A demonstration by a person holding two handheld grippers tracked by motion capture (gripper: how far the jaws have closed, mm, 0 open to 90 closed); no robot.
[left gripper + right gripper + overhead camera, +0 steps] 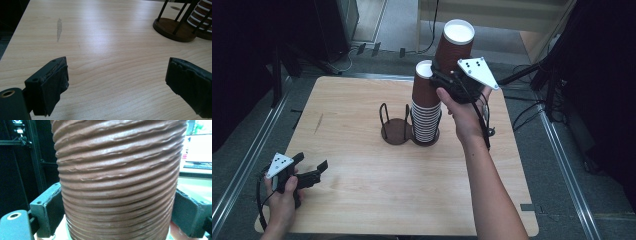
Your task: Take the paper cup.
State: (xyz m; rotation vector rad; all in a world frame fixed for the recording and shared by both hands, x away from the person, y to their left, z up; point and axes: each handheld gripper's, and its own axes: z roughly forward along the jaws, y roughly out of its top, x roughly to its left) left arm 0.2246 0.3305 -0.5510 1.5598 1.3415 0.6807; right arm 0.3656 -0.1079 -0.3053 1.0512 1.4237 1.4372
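Up at about one o'clock over the table (pixel 362 200), a brown ribbed cup (pixel 454 47) sits tilted in the air, white inside showing at its mouth. The right gripper (pixel 443 75) grasps it low on the wall; in the right gripper view both black jaws press against the ribbed sides of the cup (pixel 120 182), one on each flank. The person's right hand (pixel 464 112) holds that gripper from below, forearm running down to five o'clock.

Just beside the cup, at its seven o'clock, stands the stack (pixel 426 105) of nested cups, brown on top with white rims banded lower down, upright in the right ring of a dark wire holder (pixel 396 131) near the table's centre. The held cup is clear of the stack's top. The holder's left ring has bare base showing.

Well apart, at eight o'clock near the table's front left corner, the left gripper (pixel 314 172) rests low in the left hand (pixel 284 195), released: its jaws stand wide with only tabletop between them.
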